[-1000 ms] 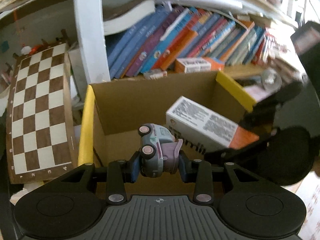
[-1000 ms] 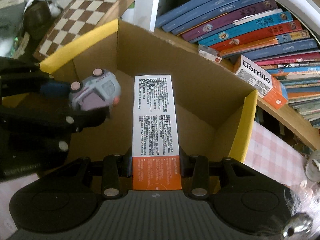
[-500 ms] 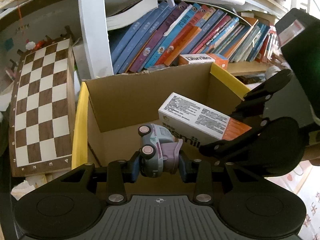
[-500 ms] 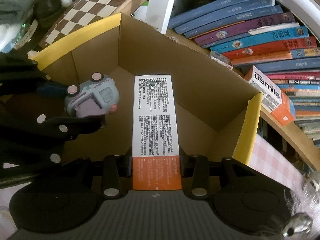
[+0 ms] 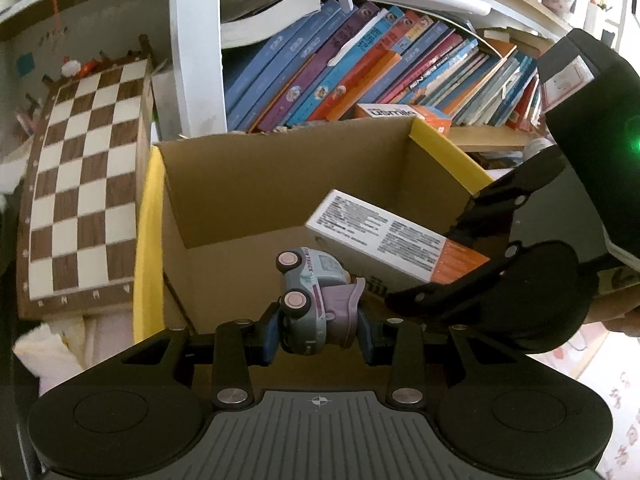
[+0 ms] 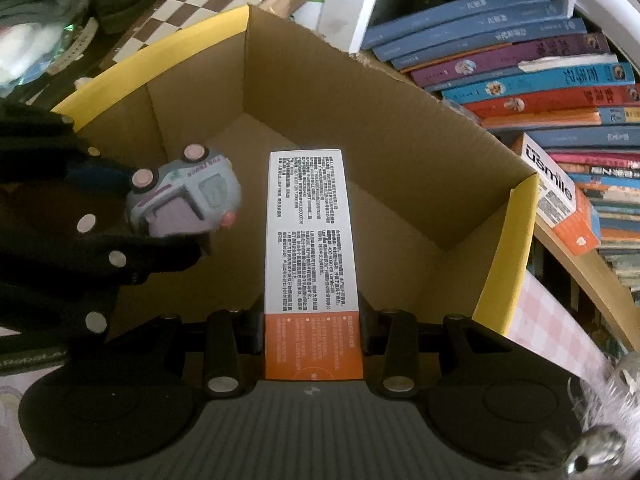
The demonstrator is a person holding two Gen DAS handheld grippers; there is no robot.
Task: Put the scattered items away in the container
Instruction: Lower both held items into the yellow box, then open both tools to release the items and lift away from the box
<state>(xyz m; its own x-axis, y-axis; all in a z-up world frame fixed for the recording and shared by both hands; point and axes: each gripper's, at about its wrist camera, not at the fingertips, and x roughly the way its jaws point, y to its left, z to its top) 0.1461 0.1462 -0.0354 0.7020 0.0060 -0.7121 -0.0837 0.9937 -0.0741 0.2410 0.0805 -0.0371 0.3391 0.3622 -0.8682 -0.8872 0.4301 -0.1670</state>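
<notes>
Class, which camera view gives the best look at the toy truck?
The right wrist view: the toy truck shows its side, window and two wheels, held over the box. In the left wrist view the left tool grips it, covering its rear sides.

Daylight was soft and fairly dim; the cardboard box (image 5: 288, 184) interior lay in shadow. Fisheye bending curved the bookshelf (image 6: 520, 76) edges, corners blackened, and the chessboard (image 5: 84, 184) was slightly blurred.

Open box (image 6: 404, 128) interior; bookshelf (image 5: 360, 76) behind
</notes>
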